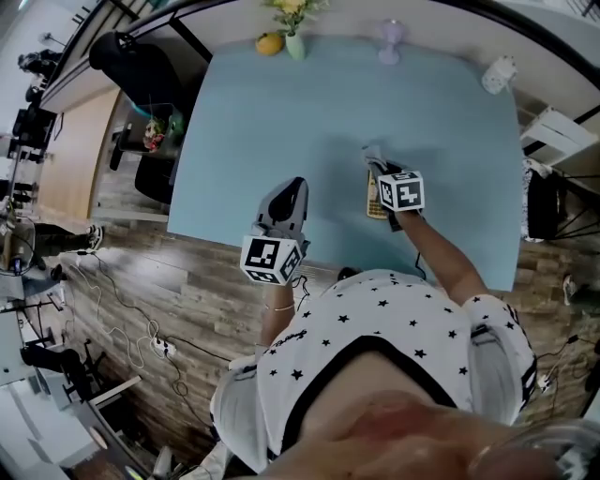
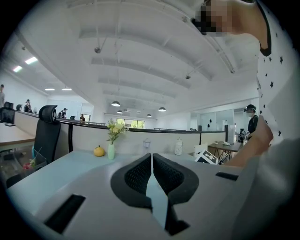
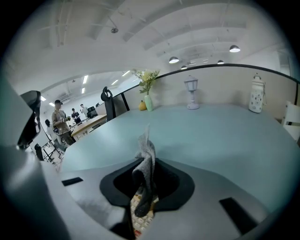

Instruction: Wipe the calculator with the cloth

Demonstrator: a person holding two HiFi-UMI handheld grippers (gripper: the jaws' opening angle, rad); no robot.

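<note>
The right claw (image 3: 146,165) is clamped on the soft, light cloth (image 3: 147,146) above the rigid calculator (image 3: 139,206). The left claw (image 2: 151,164) is closed, empty. Best hold: the cloth's bunched middle.

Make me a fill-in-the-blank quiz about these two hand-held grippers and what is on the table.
1. The right gripper is shut on a crumpled ____ cloth.
2. The beige-keyed calculator lies on the light ____ table.
3. The left gripper, jaws together, holds ____.
4. At the table's far edge, a pale green vase holds ____ flowers.
Missing words: grey; blue; nothing; yellow.
</note>
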